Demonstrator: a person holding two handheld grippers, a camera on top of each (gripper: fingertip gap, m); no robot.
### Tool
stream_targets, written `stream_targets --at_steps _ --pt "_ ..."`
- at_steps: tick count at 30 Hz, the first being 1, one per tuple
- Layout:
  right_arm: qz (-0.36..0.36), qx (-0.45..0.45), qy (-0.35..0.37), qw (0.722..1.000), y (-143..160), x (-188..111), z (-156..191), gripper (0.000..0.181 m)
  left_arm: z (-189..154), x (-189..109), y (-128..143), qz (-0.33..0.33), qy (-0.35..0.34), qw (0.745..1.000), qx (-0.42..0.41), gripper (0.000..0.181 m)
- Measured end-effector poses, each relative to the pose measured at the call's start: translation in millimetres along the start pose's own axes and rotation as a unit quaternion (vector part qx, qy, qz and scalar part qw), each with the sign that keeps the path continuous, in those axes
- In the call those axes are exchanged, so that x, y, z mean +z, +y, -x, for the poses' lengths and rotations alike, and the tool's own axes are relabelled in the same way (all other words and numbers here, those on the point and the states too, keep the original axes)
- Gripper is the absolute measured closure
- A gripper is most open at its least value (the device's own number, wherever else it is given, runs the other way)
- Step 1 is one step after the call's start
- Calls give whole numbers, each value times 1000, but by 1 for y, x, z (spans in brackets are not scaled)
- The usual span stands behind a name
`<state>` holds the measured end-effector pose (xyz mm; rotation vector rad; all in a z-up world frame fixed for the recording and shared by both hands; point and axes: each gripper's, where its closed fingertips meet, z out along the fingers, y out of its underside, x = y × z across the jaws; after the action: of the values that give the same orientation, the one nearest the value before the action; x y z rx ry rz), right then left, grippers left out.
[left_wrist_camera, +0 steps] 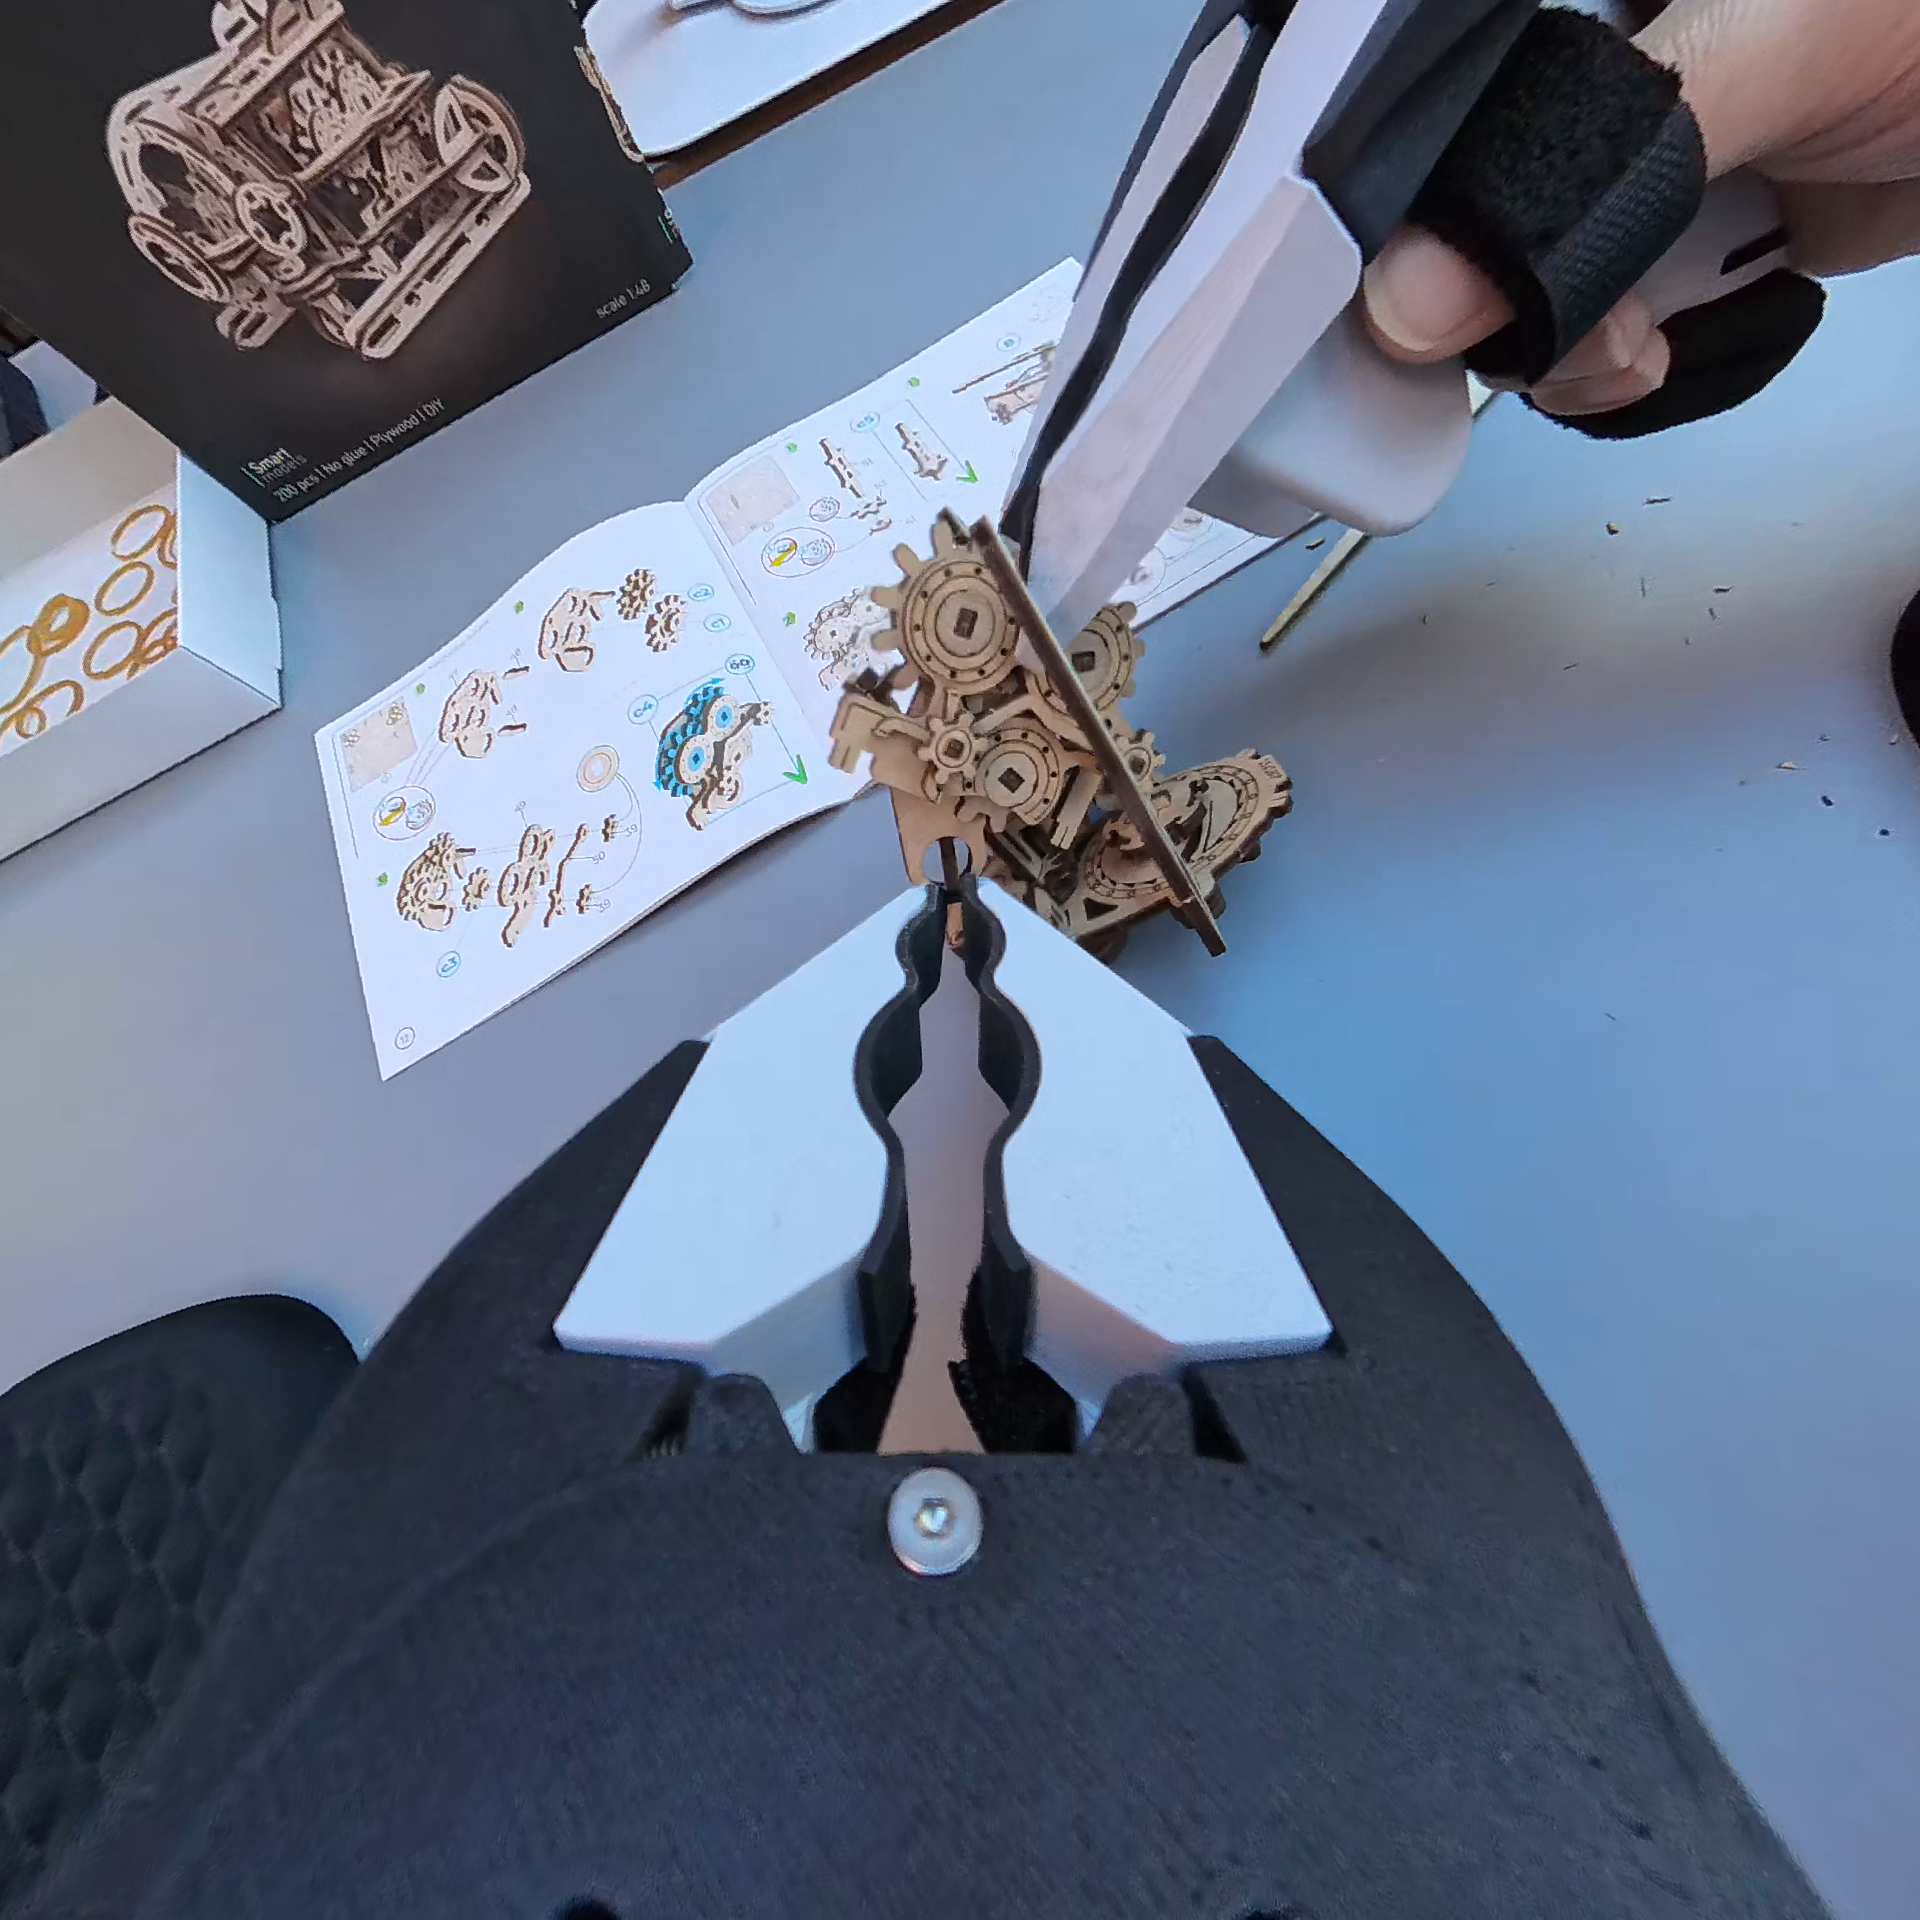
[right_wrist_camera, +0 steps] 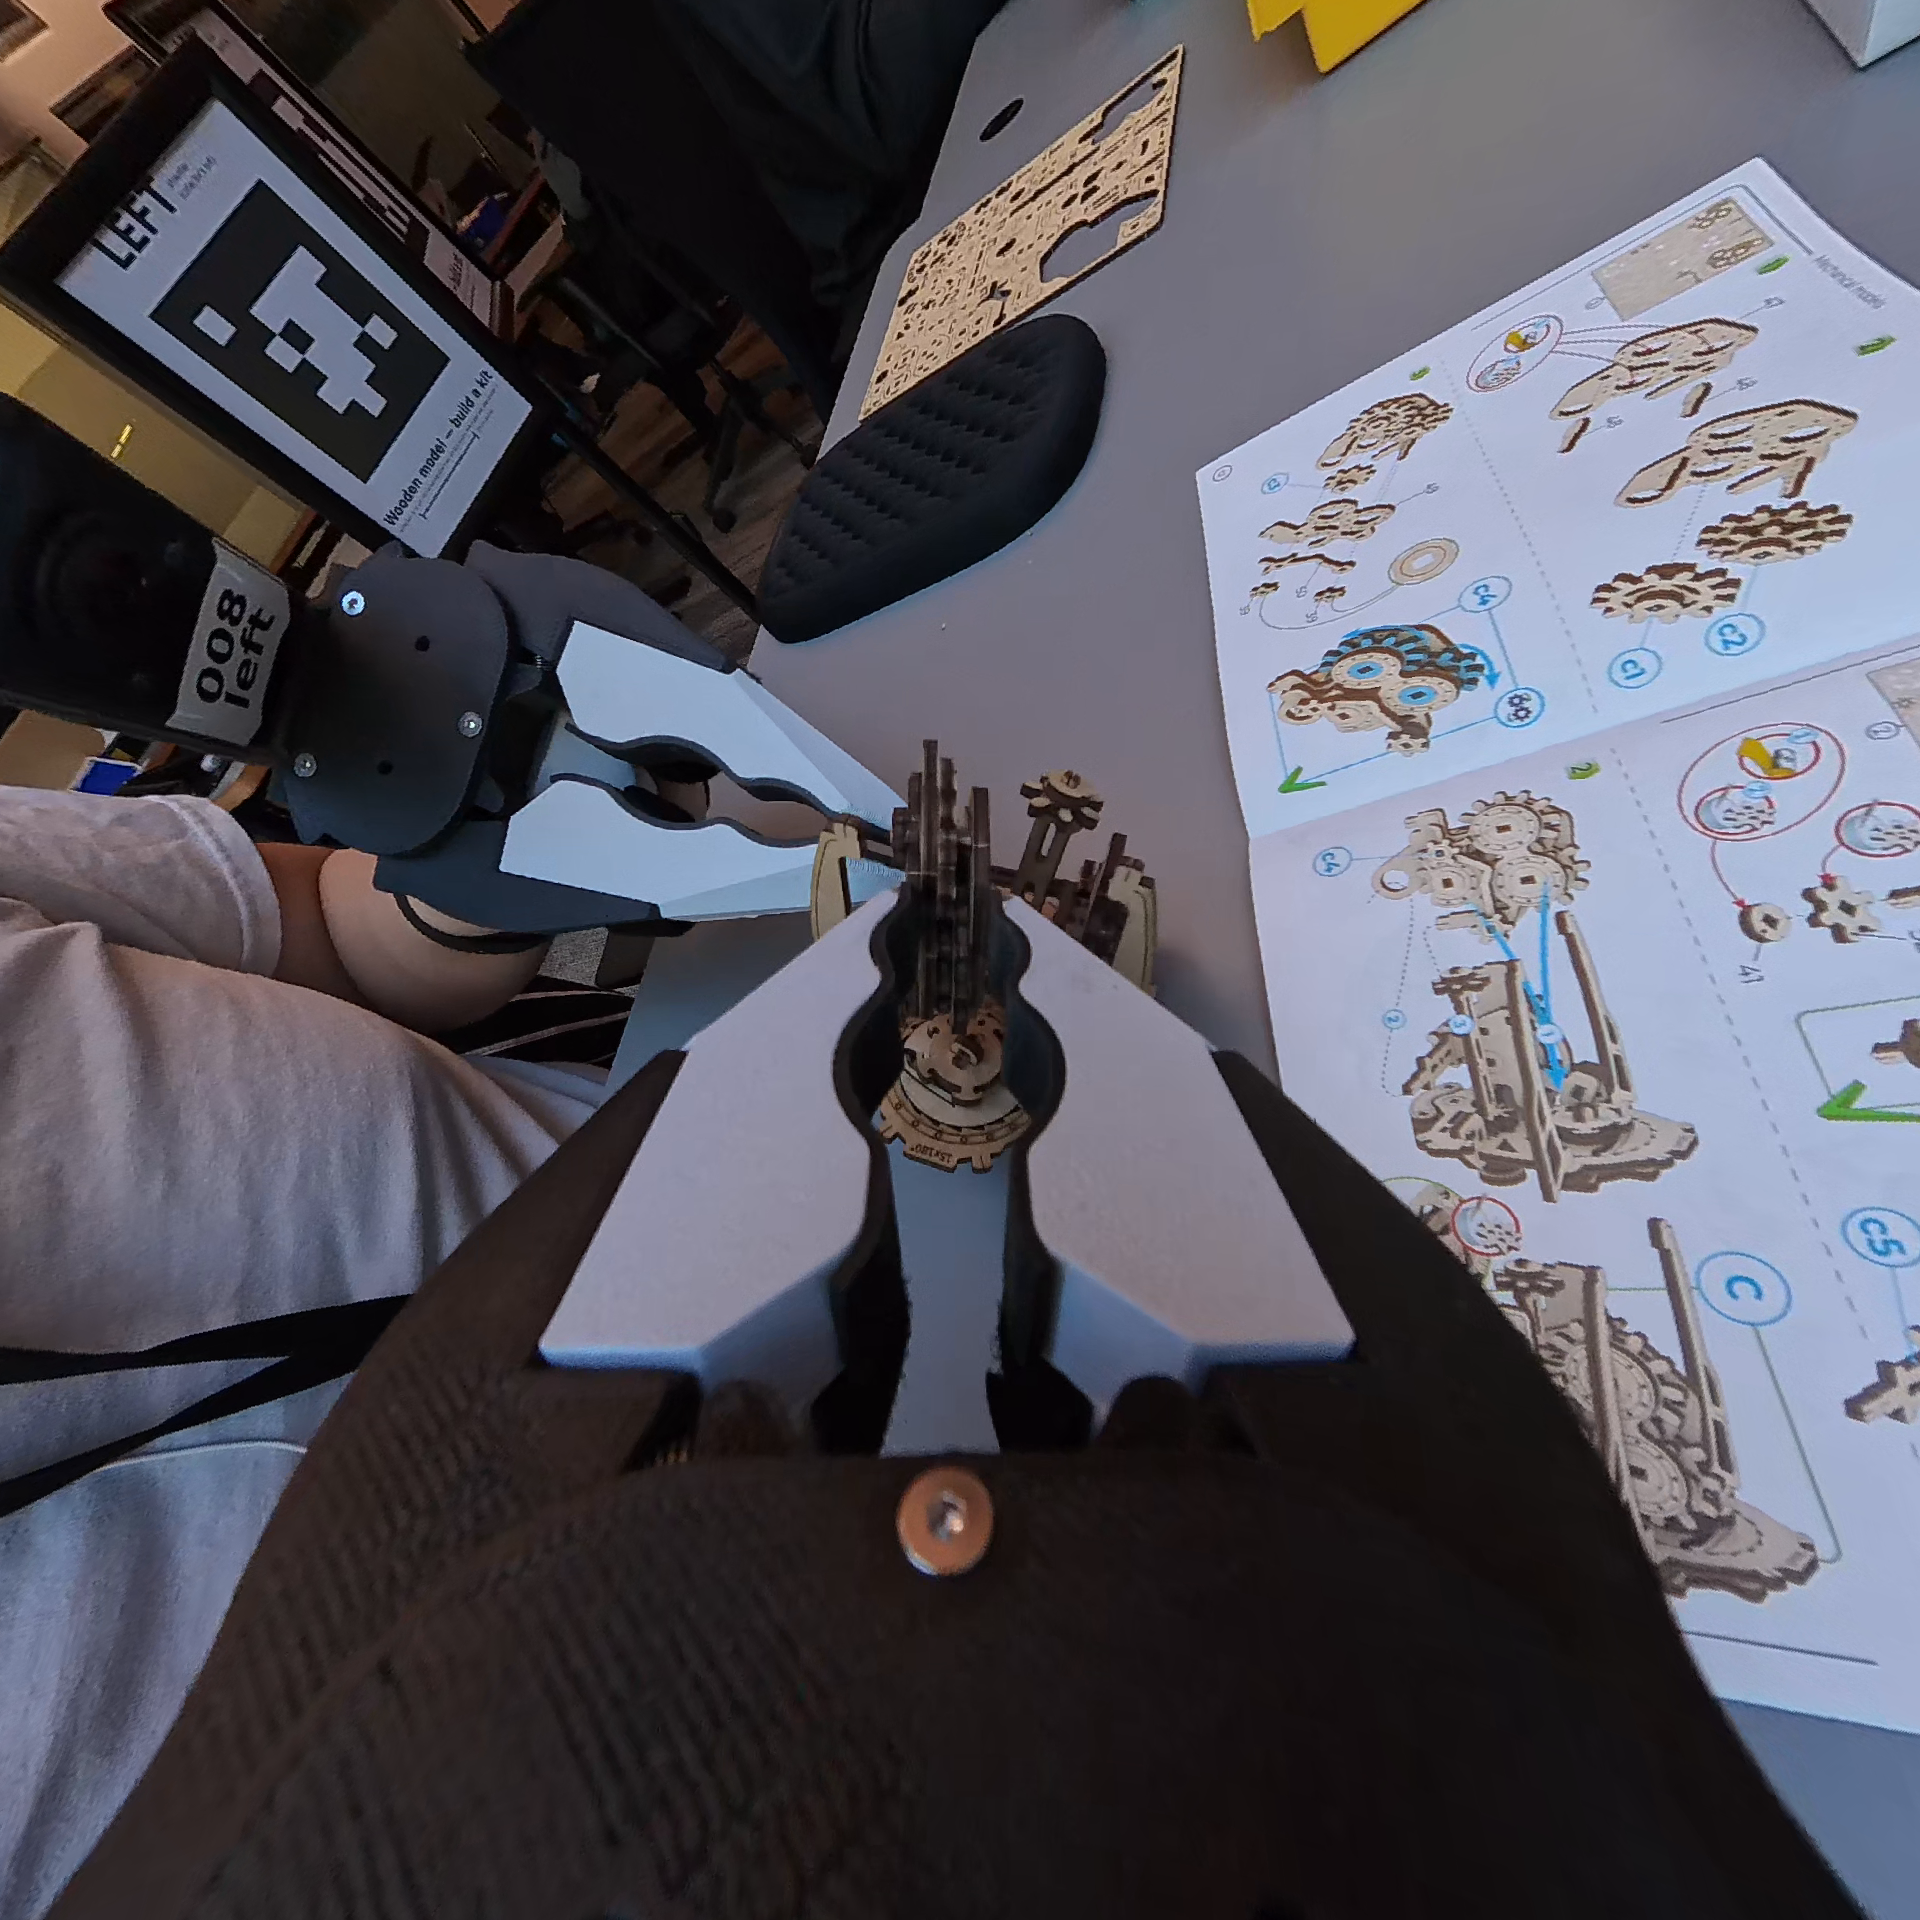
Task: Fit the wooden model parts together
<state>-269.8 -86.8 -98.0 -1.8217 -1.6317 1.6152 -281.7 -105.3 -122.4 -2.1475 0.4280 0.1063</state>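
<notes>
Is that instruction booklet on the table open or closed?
Open: the instruction booklet lies flat on the grey table, two illustrated pages spread either side of its centre fold.

We count two grippers, one gear assembly, one instruction booklet, one kit box, and one punched plywood sheet.

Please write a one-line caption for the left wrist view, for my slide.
Left gripper and right gripper pinch a wooden gear assembly above the open instruction booklet.
</notes>
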Motion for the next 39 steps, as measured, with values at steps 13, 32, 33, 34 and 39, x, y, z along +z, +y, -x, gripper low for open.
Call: stream_targets --at_steps 13,32,33,34,39 --pt "-3 4 2 1000 1 4 0 171 -14 -13 3 -50 179 971 -152 170" --pt "-8 -28 10 1000 5 3 -1 172 16 7 8 -47 264 956 -115 174" --pt "-9 -27 10 1000 5 3 -1 172 13 7 8 -45 286 950 -117 174" --pt "-9 -27 11 1000 4 3 -1 171 10 6 6 -46 308 943 -121 175" --pt "-8 -28 12 1000 5 3 -1 171 9 3 3 -54 358 922 -136 173"
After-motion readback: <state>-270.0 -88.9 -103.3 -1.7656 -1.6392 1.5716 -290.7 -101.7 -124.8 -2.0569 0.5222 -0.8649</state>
